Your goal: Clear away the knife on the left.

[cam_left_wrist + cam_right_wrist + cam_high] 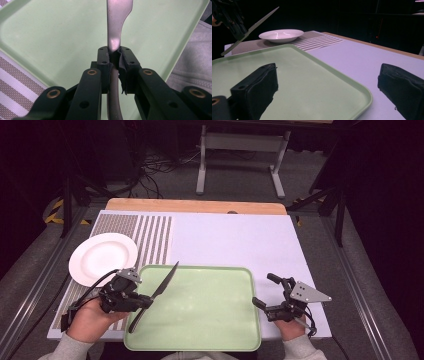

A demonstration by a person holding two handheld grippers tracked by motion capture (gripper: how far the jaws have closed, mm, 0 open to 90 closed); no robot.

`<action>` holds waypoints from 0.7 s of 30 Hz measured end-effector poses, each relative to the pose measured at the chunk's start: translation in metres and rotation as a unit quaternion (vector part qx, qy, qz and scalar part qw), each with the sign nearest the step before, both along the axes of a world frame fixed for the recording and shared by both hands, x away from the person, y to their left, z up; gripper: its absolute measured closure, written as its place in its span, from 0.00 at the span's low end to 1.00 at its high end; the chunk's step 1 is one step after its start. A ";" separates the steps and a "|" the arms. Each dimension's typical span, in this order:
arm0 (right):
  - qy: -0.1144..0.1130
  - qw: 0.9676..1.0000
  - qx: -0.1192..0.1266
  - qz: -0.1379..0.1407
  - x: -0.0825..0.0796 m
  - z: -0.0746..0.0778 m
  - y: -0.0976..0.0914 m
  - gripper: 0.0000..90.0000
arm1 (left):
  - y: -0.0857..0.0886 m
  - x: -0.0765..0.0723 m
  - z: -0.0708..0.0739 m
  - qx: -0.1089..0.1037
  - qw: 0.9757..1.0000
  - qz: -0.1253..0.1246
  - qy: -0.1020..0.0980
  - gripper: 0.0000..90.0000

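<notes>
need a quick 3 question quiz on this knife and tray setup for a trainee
1. True or false: the left tongs are shut on the knife.
2. Which item sits on the striped mat? A) white plate B) green tray C) knife
3. Fill in: the right tongs stand ____ with nothing between them, beside the right edge of the green tray.

Key
1. True: the left gripper view shows the pads clamped on the knife near where handle meets blade, above the tray.
2. A: the white plate rests on the mat, left of the tray.
3. open
</notes>
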State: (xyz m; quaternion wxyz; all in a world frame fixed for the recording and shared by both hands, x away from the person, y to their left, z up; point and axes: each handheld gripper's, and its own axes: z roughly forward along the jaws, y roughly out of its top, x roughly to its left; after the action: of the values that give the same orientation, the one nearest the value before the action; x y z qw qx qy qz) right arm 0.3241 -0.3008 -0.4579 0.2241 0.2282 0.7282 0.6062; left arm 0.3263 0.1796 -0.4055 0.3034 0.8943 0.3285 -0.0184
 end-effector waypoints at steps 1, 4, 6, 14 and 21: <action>0.000 1.000 0.001 0.000 0.000 0.000 0.000 0.03 | -0.003 0.000 -0.002 0.007 1.000 0.002 0.005 0.89; 0.000 1.000 0.000 0.000 0.000 0.000 0.000 0.03 | -0.007 0.001 -0.005 0.015 1.000 0.002 0.010 0.89; 0.000 1.000 0.000 0.000 0.000 0.000 0.000 0.03 | -0.009 0.001 -0.006 0.018 1.000 0.004 0.012 0.89; 0.000 1.000 0.000 0.000 0.000 0.000 0.000 0.03 | -0.018 0.003 -0.015 0.039 0.998 0.016 0.036 0.89; 0.000 1.000 0.001 0.000 0.000 0.000 0.000 0.03 | -0.024 0.005 -0.023 0.053 0.997 0.023 0.045 0.89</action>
State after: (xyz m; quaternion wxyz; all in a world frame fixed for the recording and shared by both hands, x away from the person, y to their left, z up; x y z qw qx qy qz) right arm 0.3239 -0.3012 -0.4577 0.2240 0.2285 0.7273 0.6071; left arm 0.3314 0.1555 -0.4280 0.2409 0.8994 0.3632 -0.0345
